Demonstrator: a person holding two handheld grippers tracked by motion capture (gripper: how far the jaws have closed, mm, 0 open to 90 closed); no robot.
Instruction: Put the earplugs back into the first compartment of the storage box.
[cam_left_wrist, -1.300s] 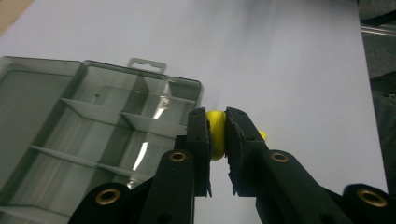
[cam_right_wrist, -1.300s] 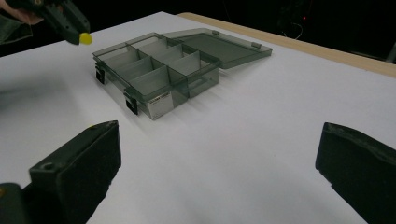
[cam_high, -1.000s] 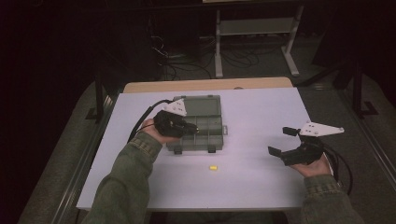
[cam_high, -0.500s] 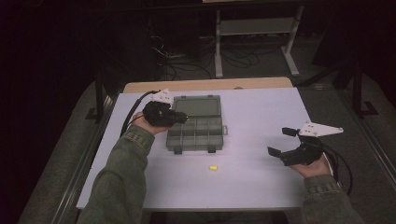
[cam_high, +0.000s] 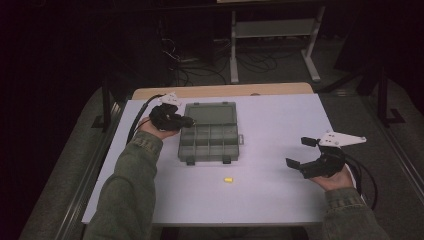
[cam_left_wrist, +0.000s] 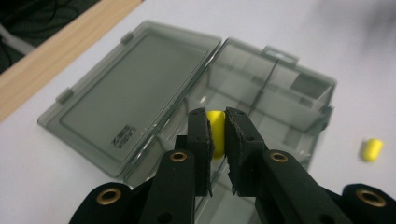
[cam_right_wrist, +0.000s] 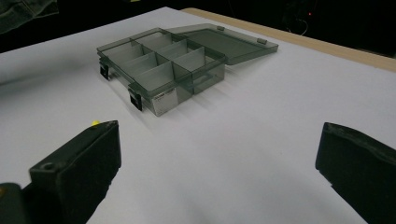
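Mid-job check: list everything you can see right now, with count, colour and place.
Compartment box: 1, smoky grey clear plastic, lid open flat toward the far edge, centre-left of table.
Yellow pieces: 2; one clamped in the left gripper over the box, one loose on the table in front of the box.
Table: 1, white top, wooden far edge.
Metal stand: 1, grey, on the floor beyond.
Left gripper: black, shut on a yellow piece.
Right gripper: black, open, right side.

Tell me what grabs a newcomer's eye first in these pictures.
The smoky clear compartment box lies mid-table with its lid flung open flat behind it. The left tongs pinch a bright yellow piece over the compartments. A second yellow piece lies loose on the white table in front of the box, and the right tongs gape empty.
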